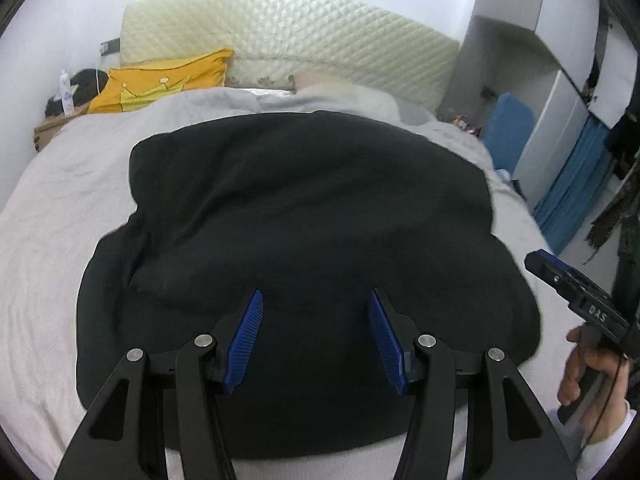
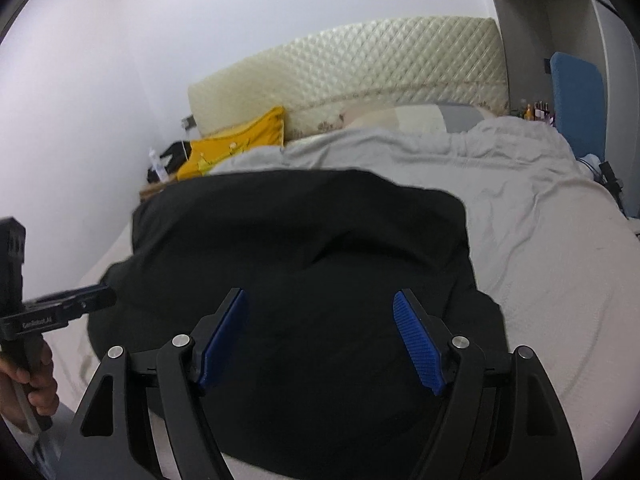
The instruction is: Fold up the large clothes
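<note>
A large black garment lies folded over on the grey bed cover, a thick rounded block with its near edge towards me. It also shows in the right wrist view. My left gripper is open and empty, held just above the garment's near part. My right gripper is open and empty, also above the garment's near part. The right gripper shows at the right edge of the left wrist view. The left gripper shows at the left edge of the right wrist view.
A yellow pillow and a cream quilted headboard stand at the far end of the bed. A small box with a bottle sits at the far left. A white wardrobe and blue panels stand to the right.
</note>
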Action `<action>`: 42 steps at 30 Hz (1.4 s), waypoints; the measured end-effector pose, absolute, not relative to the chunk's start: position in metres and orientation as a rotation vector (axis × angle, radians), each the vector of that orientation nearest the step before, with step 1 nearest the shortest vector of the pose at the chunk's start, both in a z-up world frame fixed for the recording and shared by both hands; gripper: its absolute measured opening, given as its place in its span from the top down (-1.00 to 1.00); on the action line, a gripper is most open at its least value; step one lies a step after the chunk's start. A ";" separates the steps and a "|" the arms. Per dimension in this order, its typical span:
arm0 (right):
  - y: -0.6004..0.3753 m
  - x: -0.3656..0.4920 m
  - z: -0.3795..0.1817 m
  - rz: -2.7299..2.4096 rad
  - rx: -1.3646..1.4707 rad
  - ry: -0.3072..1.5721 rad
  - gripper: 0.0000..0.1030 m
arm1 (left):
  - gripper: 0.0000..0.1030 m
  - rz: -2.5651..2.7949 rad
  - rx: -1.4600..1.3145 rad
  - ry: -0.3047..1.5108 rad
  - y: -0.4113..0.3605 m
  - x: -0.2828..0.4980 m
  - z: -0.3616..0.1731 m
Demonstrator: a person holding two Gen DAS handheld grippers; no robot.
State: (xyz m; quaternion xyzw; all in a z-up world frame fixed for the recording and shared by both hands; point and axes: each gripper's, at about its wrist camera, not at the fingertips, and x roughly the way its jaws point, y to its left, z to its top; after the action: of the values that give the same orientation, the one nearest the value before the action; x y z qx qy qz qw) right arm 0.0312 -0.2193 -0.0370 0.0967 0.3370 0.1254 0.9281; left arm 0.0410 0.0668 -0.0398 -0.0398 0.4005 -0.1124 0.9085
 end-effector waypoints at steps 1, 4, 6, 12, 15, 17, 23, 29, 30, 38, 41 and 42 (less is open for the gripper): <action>-0.218 0.038 -0.041 0.247 0.191 0.693 -0.44 | -0.08 -0.216 -0.064 0.816 0.062 0.047 -0.041; -0.213 0.055 -0.047 0.228 0.171 0.699 -0.44 | -0.08 -0.200 -0.036 0.791 0.053 0.068 -0.042; -0.208 0.067 -0.051 0.223 0.157 0.701 -0.44 | -0.08 -0.194 -0.014 0.781 0.045 0.081 -0.044; -0.196 0.099 -0.065 0.230 0.134 0.690 -0.50 | -0.08 -0.143 0.042 0.772 0.025 0.120 -0.061; -0.193 0.111 -0.070 0.225 0.132 0.684 -0.52 | -0.08 -0.131 0.050 0.765 0.022 0.134 -0.067; -0.191 0.119 -0.072 0.224 0.130 0.687 -0.53 | -0.08 -0.124 0.052 0.768 0.021 0.143 -0.070; -0.181 0.139 -0.076 0.210 0.093 0.707 -0.61 | -0.08 -0.089 0.035 0.766 0.022 0.175 -0.075; -0.179 0.162 -0.084 0.183 0.102 0.720 -0.86 | -0.08 -0.048 0.051 0.753 0.016 0.198 -0.084; -0.179 0.165 -0.086 0.177 0.105 0.723 -0.90 | -0.08 -0.046 0.055 0.754 0.015 0.199 -0.086; -0.185 0.193 -0.105 0.196 0.135 0.768 -0.99 | -0.08 -0.027 0.073 0.785 0.009 0.232 -0.110; -0.183 0.195 -0.111 0.193 0.128 0.759 -0.99 | -0.08 -0.022 0.096 0.778 0.005 0.232 -0.115; -0.181 0.194 -0.112 0.188 0.120 0.757 -0.99 | -0.08 -0.026 0.098 0.773 0.005 0.232 -0.115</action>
State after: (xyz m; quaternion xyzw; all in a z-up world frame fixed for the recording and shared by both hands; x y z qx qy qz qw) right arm 0.1937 -0.1814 -0.1116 0.0584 0.3688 0.0916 0.9232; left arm 0.2315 0.0050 -0.1148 0.0478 0.3767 -0.0125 0.9250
